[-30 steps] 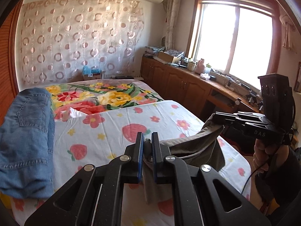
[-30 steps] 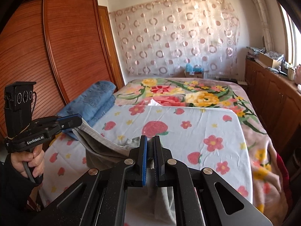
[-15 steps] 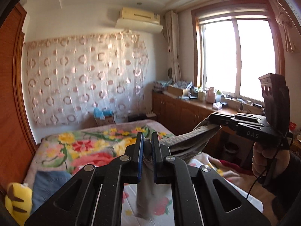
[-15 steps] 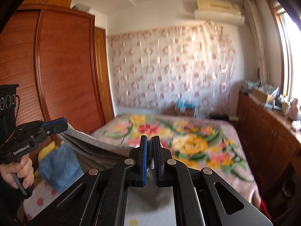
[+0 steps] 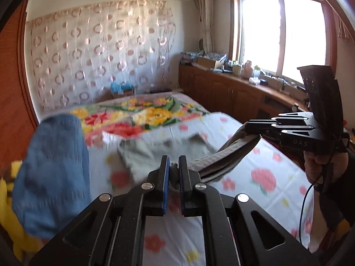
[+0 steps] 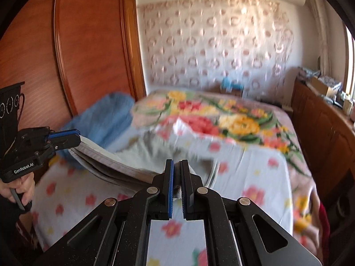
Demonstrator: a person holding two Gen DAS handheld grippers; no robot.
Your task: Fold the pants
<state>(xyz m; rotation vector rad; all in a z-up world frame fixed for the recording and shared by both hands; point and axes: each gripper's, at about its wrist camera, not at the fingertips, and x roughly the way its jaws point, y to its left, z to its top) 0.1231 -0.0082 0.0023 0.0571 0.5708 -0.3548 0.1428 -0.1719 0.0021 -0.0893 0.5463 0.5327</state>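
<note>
Both grippers were clamped on the grey pants (image 5: 159, 153), which stretched between them over the bed (image 5: 266, 168), legs trailing out across the strawberry-print sheet. Far left sat a folded blue jeans pile (image 5: 53, 173). Next, the left gripper (image 5: 174, 170) pinched one end of the waistband between its blue pads. Over on the right, the right gripper (image 6: 176, 173) was closed on the other end.

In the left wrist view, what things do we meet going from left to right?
Blue jeans → left tool gripping the grey pants → right tool holding the same pants.
</note>
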